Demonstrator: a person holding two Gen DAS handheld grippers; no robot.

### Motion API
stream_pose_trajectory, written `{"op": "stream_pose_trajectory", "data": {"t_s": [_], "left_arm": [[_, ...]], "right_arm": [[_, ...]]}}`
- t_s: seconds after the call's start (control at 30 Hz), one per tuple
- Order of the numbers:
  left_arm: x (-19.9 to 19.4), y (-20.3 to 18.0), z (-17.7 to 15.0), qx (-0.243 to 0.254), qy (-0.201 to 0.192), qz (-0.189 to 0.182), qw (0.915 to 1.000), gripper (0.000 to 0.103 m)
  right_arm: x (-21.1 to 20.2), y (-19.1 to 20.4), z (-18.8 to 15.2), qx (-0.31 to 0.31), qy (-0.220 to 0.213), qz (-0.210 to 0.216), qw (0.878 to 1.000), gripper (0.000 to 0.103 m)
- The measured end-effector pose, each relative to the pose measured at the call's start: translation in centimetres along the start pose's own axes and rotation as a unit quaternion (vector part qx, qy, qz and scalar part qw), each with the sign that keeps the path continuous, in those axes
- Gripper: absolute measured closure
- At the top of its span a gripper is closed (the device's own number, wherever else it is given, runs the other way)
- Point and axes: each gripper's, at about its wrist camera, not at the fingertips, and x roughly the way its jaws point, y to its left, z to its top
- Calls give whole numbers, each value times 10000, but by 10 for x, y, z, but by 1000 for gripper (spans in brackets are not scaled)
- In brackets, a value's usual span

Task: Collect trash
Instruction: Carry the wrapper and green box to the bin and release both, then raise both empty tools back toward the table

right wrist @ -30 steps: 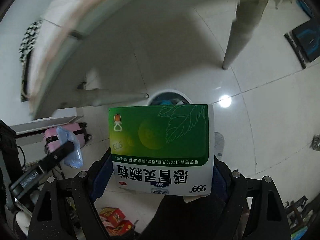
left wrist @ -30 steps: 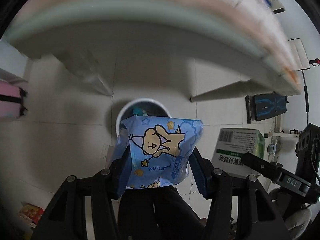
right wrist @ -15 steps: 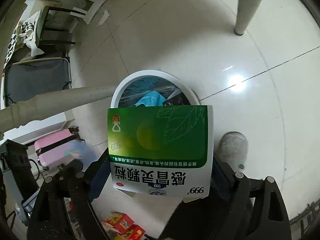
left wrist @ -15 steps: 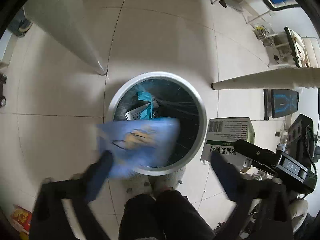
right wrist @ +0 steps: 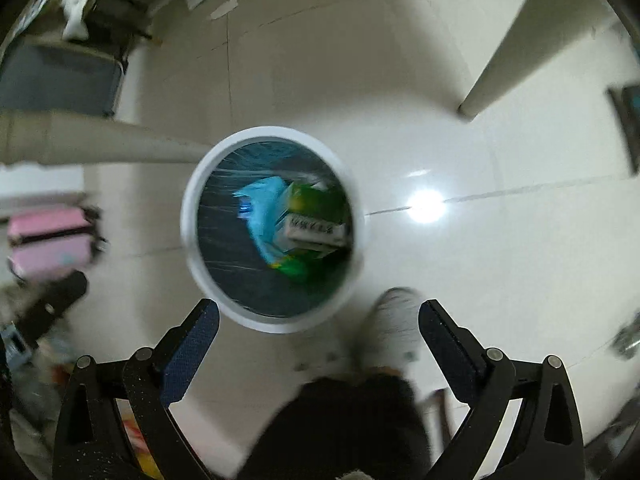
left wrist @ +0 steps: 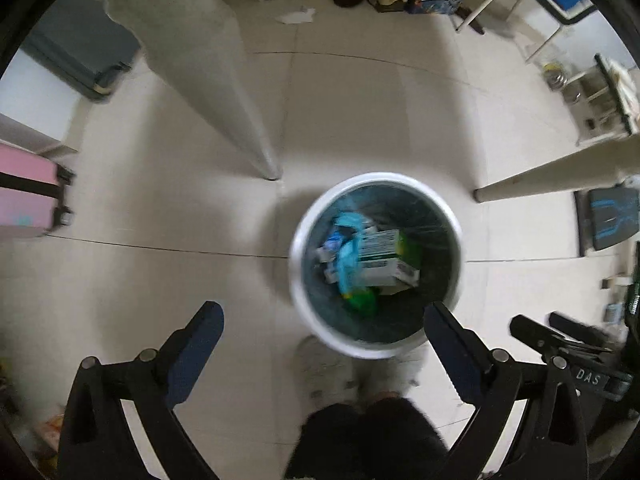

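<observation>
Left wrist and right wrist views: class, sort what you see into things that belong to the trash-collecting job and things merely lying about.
Part of the job:
bin
green box in the bin
blue wrapper in the bin
left gripper, open
right gripper, open

Just lying about:
pink suitcase
table legs
paper scrap on the floor

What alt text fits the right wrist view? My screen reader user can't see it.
Open, empty tongs hang above a white trash bin on a pale tile floor; inside lie a green and white medicine box and a blue wrapper. A pink suitcase stands at left.
</observation>
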Motion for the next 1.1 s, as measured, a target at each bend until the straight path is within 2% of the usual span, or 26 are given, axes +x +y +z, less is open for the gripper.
{"op": "stream_pose_trajectory", "data": {"t_s": [0.13,0.4,0.67,0.8,0.97,1.1], "left_arm": [[-25,-1,-10,-59,48,109,9999,1],[-87,-7,-25,-43,47,121,9999,1],[-178,-16,-43,47,11,246,9997,1],[-222,-21,-49,160,-56,179,9997,1],[-287,-24,-52,294,-280,114,9991,1],[-322,-27,-47,334,-510,237,9979,1]], "right_arm": [[-22,9,-9,-209,-58,-322,9992,2],[-96,33,-26,-370,-228,-467,9980,2],[-202,51,-54,-462,-342,-487,9972,2],[-259,60,-70,-543,-403,-456,9967,2],[-341,72,-90,-567,-554,-402,9960,2],[-397,79,-98,-461,-691,-197,9963,2]]}}
